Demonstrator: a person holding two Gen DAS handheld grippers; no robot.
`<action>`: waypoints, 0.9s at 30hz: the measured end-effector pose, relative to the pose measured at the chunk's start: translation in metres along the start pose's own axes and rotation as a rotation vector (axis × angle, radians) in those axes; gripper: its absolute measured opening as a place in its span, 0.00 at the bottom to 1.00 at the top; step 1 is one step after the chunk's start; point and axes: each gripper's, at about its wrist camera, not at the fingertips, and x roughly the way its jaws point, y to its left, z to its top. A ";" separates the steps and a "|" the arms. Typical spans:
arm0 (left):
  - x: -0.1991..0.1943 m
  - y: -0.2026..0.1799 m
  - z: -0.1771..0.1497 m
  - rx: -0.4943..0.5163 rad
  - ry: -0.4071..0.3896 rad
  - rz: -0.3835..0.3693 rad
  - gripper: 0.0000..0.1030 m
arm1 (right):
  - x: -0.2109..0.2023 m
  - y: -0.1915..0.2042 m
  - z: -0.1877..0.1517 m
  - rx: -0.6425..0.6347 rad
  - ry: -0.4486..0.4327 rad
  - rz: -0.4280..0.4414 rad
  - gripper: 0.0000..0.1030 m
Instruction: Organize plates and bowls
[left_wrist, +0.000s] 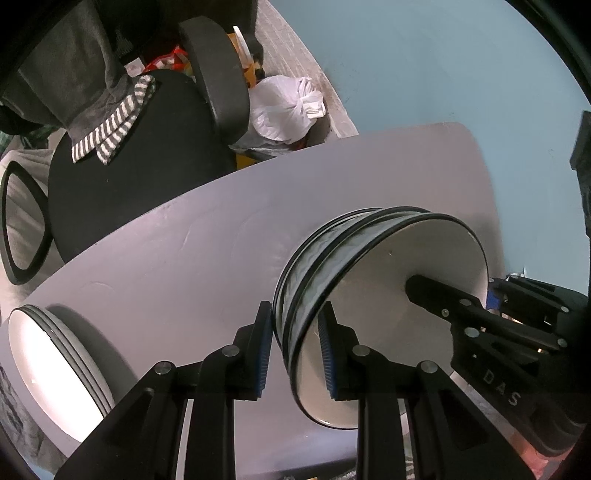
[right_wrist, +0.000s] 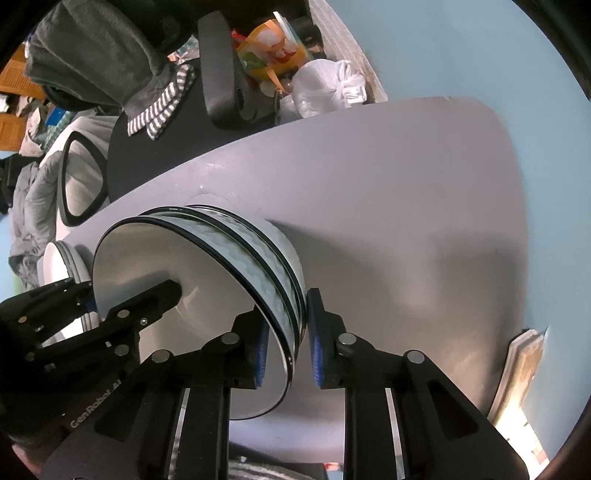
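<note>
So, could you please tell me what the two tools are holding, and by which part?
Both hold the stack of white bowls with black-lined rims: the left tool and the right tool each straddle the rim wall on opposite sides.

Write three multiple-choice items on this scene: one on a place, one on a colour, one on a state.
1. The striped cloth lies on:
A the floor
B the chair seat
C a shelf

2. The rims of the stacked bowls are edged in:
A red
B black
C gold

3. The jaws of the left gripper are:
A wide open in the air
B shut on a spoon
C shut on the stacked bowls' wall

Answers:
1. B: the cloth drapes over the black seat.
2. B: a dark line runs round each rim.
3. C: the jaws squeeze the wall between them.
</note>
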 end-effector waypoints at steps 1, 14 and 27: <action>0.000 0.001 0.000 -0.003 0.003 -0.004 0.23 | -0.001 0.000 -0.001 0.002 0.000 0.002 0.18; -0.011 0.012 -0.008 -0.010 0.011 0.023 0.23 | 0.010 0.015 -0.014 0.030 0.065 0.058 0.17; -0.038 0.051 -0.028 -0.077 -0.016 0.025 0.23 | 0.000 0.064 -0.017 -0.060 0.059 0.048 0.17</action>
